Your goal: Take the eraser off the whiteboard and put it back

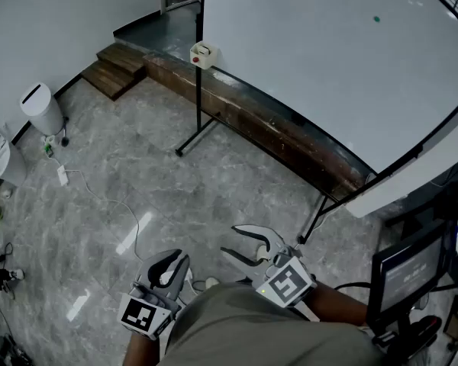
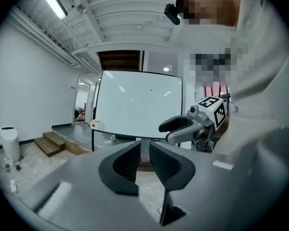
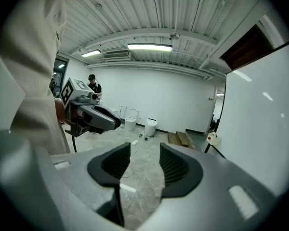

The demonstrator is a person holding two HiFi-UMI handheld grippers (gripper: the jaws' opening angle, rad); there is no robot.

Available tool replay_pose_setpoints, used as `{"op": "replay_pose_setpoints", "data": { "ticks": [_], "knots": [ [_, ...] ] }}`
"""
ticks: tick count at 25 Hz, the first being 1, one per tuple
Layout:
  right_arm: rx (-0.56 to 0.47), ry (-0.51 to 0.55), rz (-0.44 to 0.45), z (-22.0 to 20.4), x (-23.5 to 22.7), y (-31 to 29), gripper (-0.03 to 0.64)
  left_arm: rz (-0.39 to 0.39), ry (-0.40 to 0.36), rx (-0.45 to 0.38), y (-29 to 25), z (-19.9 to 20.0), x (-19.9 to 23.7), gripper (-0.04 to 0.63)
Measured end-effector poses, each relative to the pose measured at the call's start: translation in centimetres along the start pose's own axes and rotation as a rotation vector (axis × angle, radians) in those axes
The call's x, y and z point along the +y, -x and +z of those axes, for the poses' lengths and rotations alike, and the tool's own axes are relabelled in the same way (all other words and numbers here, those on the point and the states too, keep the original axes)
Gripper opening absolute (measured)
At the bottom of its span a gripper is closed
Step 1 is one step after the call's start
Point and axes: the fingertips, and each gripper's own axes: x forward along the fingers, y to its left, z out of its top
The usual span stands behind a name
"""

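While both tongs hang low before me, well short of the board, the eraser point(image 1: 203, 54) sits on the whiteboard point(image 1: 328, 59) at its lower left corner. It is a small white boxy block with a red dot on its face. From the left tongs' view it shows at that same corner point(image 2: 93, 124). The board itself is a wide, smooth white sheet in a thin dark frame, borne on slim black legs.

My left tongs point(image 1: 175, 259) are nearly pressed together: their ribbed black pads point(image 2: 127, 160) leave only a thin slit, and nothing is in it. My right tongs point(image 1: 230, 239) are spread wide, with curved grey shells, grooved dark pads point(image 3: 173, 165) and bare floor showing between them. Each carries a white cube with black square markers.

Under all this the floor point(image 1: 137, 174) is glossy grey stone with pale veins that throws back the lamps. A dark wooden ledge point(image 1: 252, 120) runs along behind the board's legs, and two brown wooden steps point(image 1: 114, 67) lead up to it at its left end. Near the left wall stands a rounded white bin point(image 1: 42, 109), and a thin white cable point(image 1: 99, 197) trails over the floor. The walls are plain white, and the ceiling point(image 3: 149, 28) is ribbed white metal with long tube lamps point(image 3: 149, 47).
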Motion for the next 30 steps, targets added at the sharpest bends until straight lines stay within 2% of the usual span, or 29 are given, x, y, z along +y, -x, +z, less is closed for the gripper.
{"op": "replay_pose_setpoints", "data": {
  "ticks": [11, 17, 20, 22, 26, 30],
  "knots": [
    [-0.011, -0.008, -0.013, 0.6, -0.7, -0.7, 0.183, 0.016, 0.006, -0.008, 0.8, 0.1, 1.2, 0.064],
    [0.010, -0.011, -0.035, 0.5, -1.0, -1.1, 0.044, 0.029, 0.031, -0.001, 1.9, -0.6, 2.2, 0.064],
    [0.038, -0.006, -0.016, -0.2, -0.9, -1.6, 0.003, 0.042, 0.043, 0.005, 1.8, -1.1, 2.7, 0.064],
    [0.036, -0.006, 0.001, -0.3, -0.9, -1.9, 0.003, 0.048, 0.045, 0.007, 1.5, -1.1, 3.0, 0.061],
    [0.035, -0.016, 0.019, -0.8, -1.5, -2.7, 0.003, 0.050, 0.036, 0.006, 0.8, -1.0, 3.5, 0.006],
    [0.034, -0.030, 0.045, -1.0, -2.8, -5.0, 0.002, 0.060, 0.057, 0.016, 0.1, -1.1, 4.8, 0.006]
  ]
}}
